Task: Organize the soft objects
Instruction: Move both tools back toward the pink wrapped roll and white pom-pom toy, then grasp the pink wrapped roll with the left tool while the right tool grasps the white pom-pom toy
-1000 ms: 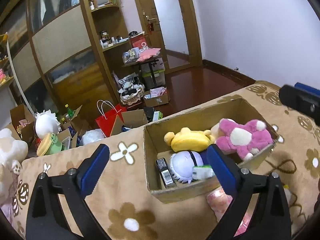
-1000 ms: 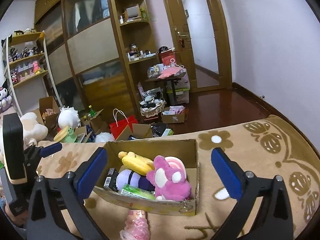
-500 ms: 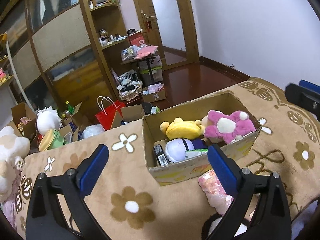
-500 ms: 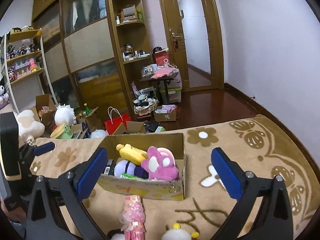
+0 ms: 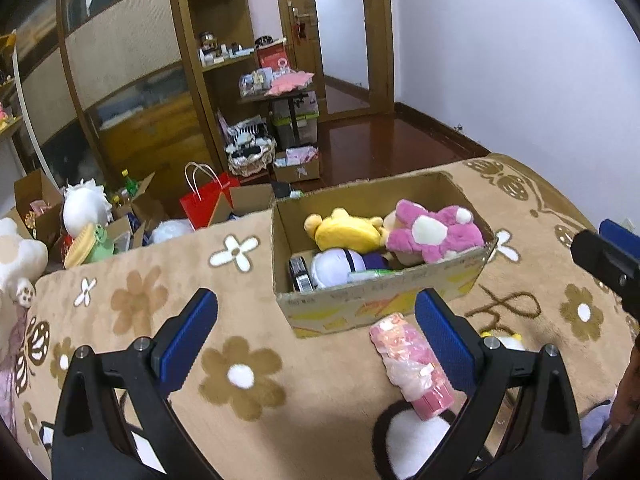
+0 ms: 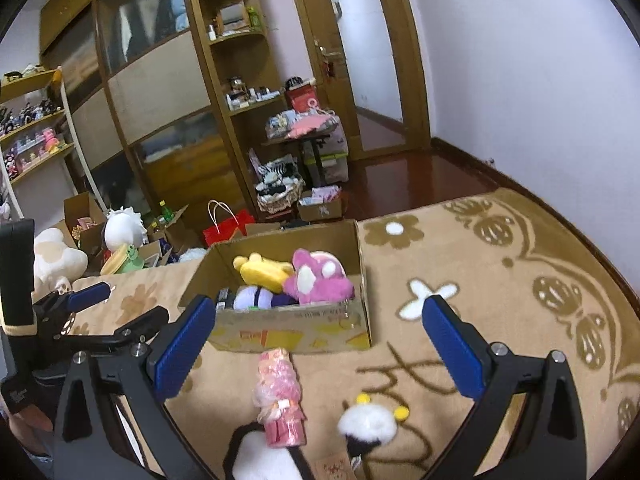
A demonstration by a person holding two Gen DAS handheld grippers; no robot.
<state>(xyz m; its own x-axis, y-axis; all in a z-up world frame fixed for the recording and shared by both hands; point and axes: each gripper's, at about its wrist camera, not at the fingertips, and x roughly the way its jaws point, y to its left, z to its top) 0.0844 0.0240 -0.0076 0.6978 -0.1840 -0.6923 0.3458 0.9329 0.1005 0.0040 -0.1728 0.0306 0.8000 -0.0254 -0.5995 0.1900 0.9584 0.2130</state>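
Both tongs (image 5: pixel 316 336) (image 6: pixel 320 344) wide, nr box (image 6: pixel 288 332)

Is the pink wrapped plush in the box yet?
Out. The pink plastic-wrapped plush lies on the tan flowered blanket, in front of the open cardboard box.

1 box (image 6: pixel 292 334), 3 plush toys inside, 3 outside.

Left gripper (image 5: pixel 316 332) gapes above the blanket (image 5: pixel 160 320), cardboard box (image 5: pixel 384 304) of plush toys ahead
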